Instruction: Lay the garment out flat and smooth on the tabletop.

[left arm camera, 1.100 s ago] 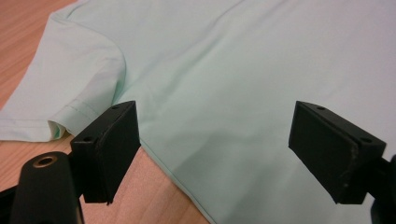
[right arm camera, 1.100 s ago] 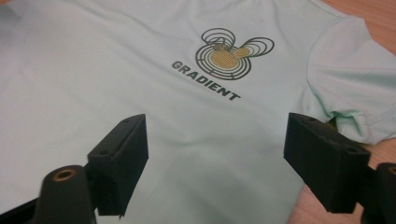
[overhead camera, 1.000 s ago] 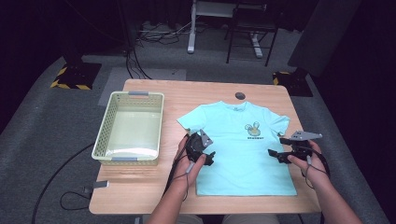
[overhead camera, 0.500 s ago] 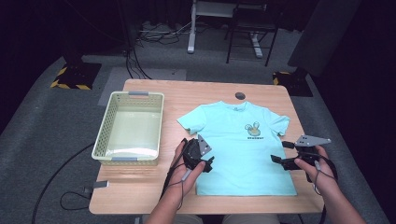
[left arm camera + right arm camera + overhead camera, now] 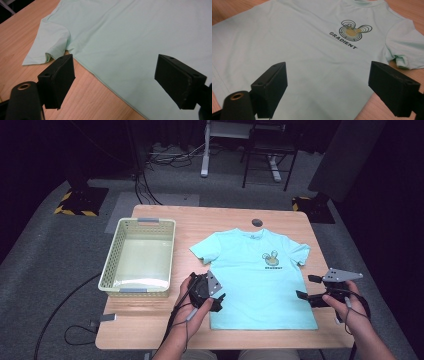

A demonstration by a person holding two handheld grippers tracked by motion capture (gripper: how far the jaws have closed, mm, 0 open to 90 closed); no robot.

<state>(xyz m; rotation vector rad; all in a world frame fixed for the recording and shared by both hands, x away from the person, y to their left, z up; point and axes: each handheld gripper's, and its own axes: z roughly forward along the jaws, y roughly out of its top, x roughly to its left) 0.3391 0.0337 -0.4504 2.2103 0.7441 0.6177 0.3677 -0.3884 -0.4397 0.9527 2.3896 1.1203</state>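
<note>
High view: one mint T-shirt [image 5: 260, 280] lies flat, front up, at centre-right of the frame on the wooden worktop [image 5: 210, 220]. One pale mesh basket [image 5: 139, 257] sits at centre-left, apart from the shirt. One small dark round thing [image 5: 257, 222] lies just above the collar; too small to identify. Two hands, one tool each. Left hand-held gripper [image 5: 216, 301] is at lower centre, at the shirt's left hem edge, jaws apart, nothing held. Right hand-held gripper [image 5: 306, 289] is at lower right, at the shirt's right edge, jaws spread, nothing between them. Grey carpet floor, black cables, yellow-black striped pads, chair and desk legs at the top; the room is dark past that. Forearms are cut off by the bottom edge.

Left gripper view: two black jaws rise from the bottom corners, wide apart. The T-shirt [image 5: 130, 37] fills the upper right of the frame, one sleeve at upper left, bare worktop [image 5: 90, 100] below the side seam. The jaws hover, not pinching cloth.

Right gripper view: two jaws stand wide, empty. The T-shirt [image 5: 299, 55] lies beyond them, one logo print [image 5: 352, 31] reading GRADIENT at upper right. One sleeve at far right, partly cut off.
</note>
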